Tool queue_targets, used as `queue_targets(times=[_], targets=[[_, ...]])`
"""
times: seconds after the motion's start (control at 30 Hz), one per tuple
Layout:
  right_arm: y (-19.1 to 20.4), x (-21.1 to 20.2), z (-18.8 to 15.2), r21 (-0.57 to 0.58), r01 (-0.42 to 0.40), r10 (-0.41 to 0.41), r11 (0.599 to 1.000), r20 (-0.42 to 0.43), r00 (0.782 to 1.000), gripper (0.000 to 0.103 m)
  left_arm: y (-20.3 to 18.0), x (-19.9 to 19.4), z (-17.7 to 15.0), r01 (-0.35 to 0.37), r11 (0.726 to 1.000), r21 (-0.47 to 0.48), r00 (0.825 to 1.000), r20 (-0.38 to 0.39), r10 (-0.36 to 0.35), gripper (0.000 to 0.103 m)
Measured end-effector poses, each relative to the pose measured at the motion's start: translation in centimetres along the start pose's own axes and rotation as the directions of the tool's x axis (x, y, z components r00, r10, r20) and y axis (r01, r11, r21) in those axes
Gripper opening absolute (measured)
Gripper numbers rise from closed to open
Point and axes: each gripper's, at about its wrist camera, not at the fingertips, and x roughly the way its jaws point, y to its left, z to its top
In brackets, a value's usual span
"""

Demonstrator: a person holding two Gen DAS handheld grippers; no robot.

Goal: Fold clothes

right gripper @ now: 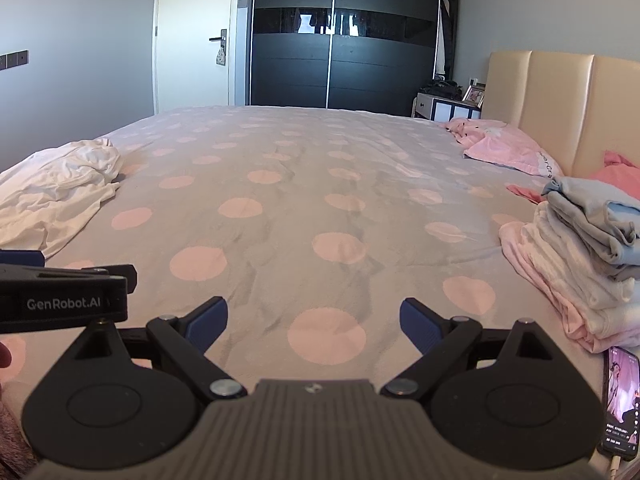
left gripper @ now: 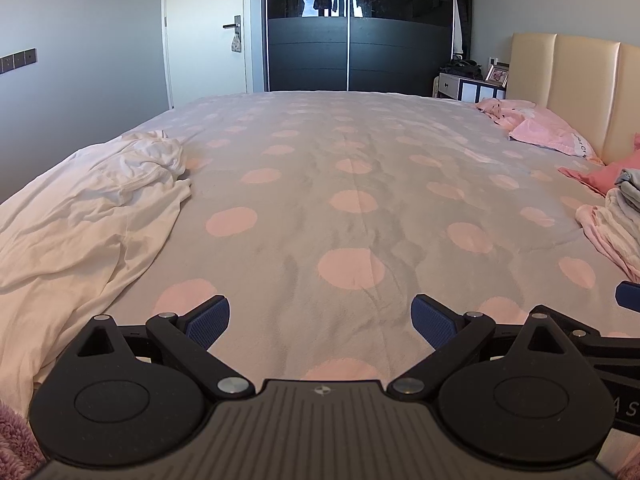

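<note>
A: Since nothing is held yet, where is the garment to be found?

B: The crumpled white cotton garment (left gripper: 92,200) is spread along the left side of the grey bedspread with pink dots (left gripper: 344,168), forward and to the left of both tools. Its long axis is judged to run away from the near edge toward the far end of the bed, where a bunched part is heaped.

A: Which tool is nearer to it?

B: The left gripper (left gripper: 320,322) is judged nearer; in its view the cloth reaches down beside the left finger. From the right gripper (right gripper: 314,320) the same garment (right gripper: 60,188) is seen well apart, beyond the left tool's body, so a leftward reach is called for.

A: How are the jaws set?

B: Both pairs are spread wide, with only bedspread seen between the blue pads (left gripper: 208,322); nothing is gripped by either.

A: What lies further out?

B: A stack of folded white, grey and pale blue clothes (right gripper: 580,256) is set at the right edge, with a lit black smartphone (right gripper: 622,400) just beside it. A pink pillow (right gripper: 508,148) is laid near the cream padded headboard (right gripper: 560,112).

A: What cannot be made out?

B: The garment's near end is cut off at the frame edge, so neither its kind nor its collar and hems can be told. The stack is partly cropped in the left view.
</note>
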Motion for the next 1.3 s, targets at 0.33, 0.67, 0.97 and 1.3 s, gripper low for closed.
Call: queue_targets(times=[0.33,0.67,0.97,1.3], targets=[[0.0,-0.3,0.2,-0.002,-0.003,0.003,1.0,-0.005,1.0,0.094,0.4,-0.1,-0.2,-0.007,1.0,-0.003,1.0,-0.013,0.007,0.099],[0.5,-0.7,1.0,-0.014,-0.017,0.017,1.0,-0.02,1.0,0.095,3.7,0.4,0.2,-0.051,0.998,-0.037,0.995,-0.085,0.048,0.098],[2.3,0.9,2.3,-0.024,-0.064,0.062,0.998,-0.052,0.997,0.095,11.8,2.7,2.6,-0.191,0.981,-0.041,0.977,-0.104,0.186,0.084],[5.0,4.2,2.3,-0.07,-0.12,0.111,0.99,-0.123,0.986,0.095,23.8,7.2,6.5,-0.43,0.902,-0.038,0.901,-0.077,0.426,0.076]])
